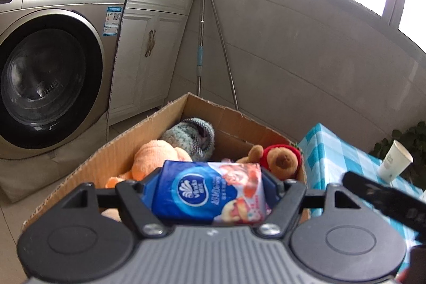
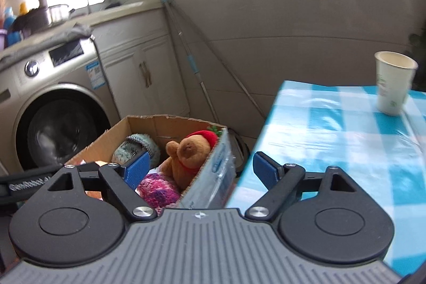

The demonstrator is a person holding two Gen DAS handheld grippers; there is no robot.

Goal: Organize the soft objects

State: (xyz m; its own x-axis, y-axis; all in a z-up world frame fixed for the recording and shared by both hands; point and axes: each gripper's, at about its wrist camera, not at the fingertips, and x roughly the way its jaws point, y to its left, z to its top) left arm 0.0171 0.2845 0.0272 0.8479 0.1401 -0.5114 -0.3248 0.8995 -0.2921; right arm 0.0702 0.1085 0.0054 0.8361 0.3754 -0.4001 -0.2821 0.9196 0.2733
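My left gripper (image 1: 210, 177) is shut on a blue tissue pack (image 1: 210, 190) and holds it above the open cardboard box (image 1: 133, 135). In the box lie an orange plush (image 1: 157, 153), a grey-green knitted item (image 1: 191, 135) and a brown bear with a red hood (image 1: 279, 159). In the right wrist view the box (image 2: 149, 124) also holds the bear (image 2: 189, 153), the knitted item (image 2: 130, 148) and a pink-purple knitted item (image 2: 159, 190). My right gripper (image 2: 202, 169) is open and empty, beside the box at the table edge.
A washing machine (image 1: 48, 65) stands left of the box, with white cabinets (image 1: 149, 52) behind. A mop handle (image 1: 201, 44) leans on the wall. A table with a blue checked cloth (image 2: 332, 129) is at the right, with a paper cup (image 2: 394, 81) on it.
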